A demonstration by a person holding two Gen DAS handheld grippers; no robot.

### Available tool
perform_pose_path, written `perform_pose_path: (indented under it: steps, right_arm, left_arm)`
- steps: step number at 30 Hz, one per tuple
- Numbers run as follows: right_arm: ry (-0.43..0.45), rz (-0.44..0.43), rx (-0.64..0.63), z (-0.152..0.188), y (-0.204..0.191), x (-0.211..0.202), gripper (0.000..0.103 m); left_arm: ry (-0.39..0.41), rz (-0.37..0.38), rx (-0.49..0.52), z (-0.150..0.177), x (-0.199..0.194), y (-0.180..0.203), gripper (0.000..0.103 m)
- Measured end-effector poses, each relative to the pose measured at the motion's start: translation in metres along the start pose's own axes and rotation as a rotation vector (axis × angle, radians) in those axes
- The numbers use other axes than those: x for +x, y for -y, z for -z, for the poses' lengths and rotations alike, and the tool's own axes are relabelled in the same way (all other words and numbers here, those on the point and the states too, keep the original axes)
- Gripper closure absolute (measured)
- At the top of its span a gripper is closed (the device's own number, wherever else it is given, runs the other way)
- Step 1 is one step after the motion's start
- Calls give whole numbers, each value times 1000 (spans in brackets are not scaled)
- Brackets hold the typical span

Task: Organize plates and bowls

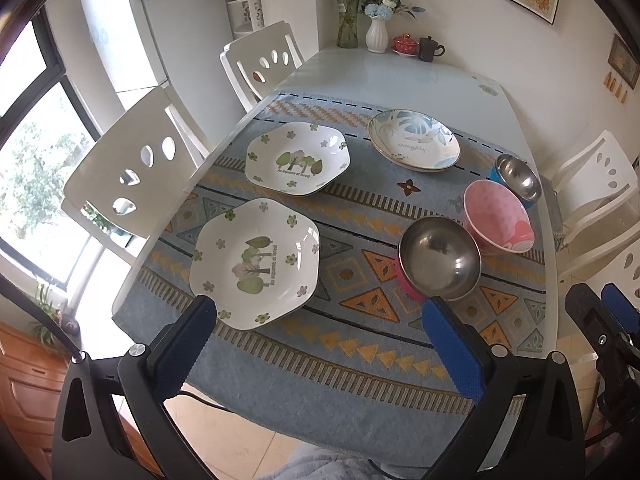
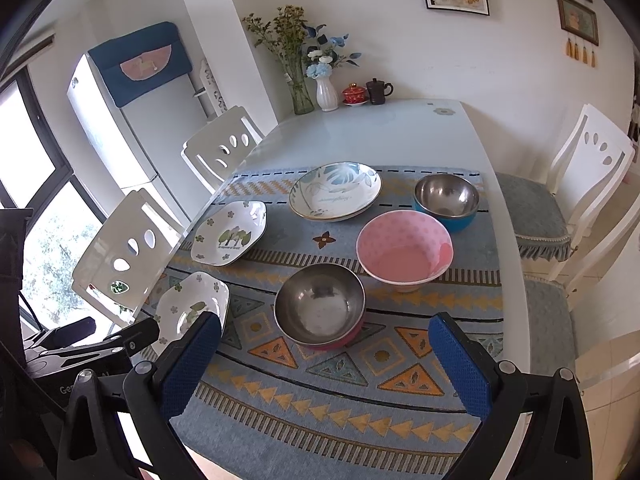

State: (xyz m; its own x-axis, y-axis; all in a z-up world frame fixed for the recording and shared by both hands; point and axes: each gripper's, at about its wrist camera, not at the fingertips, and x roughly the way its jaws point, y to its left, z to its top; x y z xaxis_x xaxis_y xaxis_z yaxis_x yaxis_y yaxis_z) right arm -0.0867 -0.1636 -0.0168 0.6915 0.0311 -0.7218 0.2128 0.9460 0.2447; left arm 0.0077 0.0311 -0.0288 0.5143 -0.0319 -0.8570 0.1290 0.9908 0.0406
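Sorting appeared barely begun, judged from the layout. Only the round leaf-pattern plates (image 2: 335,191) looked stacked, since a second rim showed beneath the upper one. All other ware lay singly on the patterned cloth (image 2: 340,380) covering the table (image 2: 360,132).

Positions relative to the pink bowl (image 2: 404,249):
- Pink-based steel bowl (image 2: 320,306): just beside it, nearer the camera.
- Blue-based steel bowl (image 2: 447,200): just beside it, farther away.
- Round plates: beyond it, toward the vases.
- Two hexagonal tree-pattern plates (image 1: 297,157) (image 1: 255,263): well apart from it, on the window side.

Remaining work, as judged: stacking the hexagonal plates and nesting the three bowls.

All ware sat upright, openings upward. The pieces were round or hexagonal, so no long axis applied.

The left tongs (image 1: 320,332) and right tongs (image 2: 328,348) hovered over the near table edge, jaws spread wide, holding nothing.
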Motion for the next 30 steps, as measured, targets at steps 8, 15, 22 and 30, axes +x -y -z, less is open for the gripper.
perform_pose_path:
  steps: [8, 15, 22, 30]
  right_arm:
    - [-7, -5, -2, 1, -1, 1, 0]
    - [-16, -14, -28, -1, -4, 4, 0]
    - [-22, -27, -43, -2, -9, 7, 0]
    - [-54, -45, -38, 2, -9, 14, 0]
  left_arm:
    - [-36, 10, -5, 6, 5, -1, 1]
    - [-54, 14, -5, 9, 9, 1, 0]
    - [-82, 11, -19, 14, 13, -2, 1]
    - [-110, 3, -54, 17, 18, -11, 1]
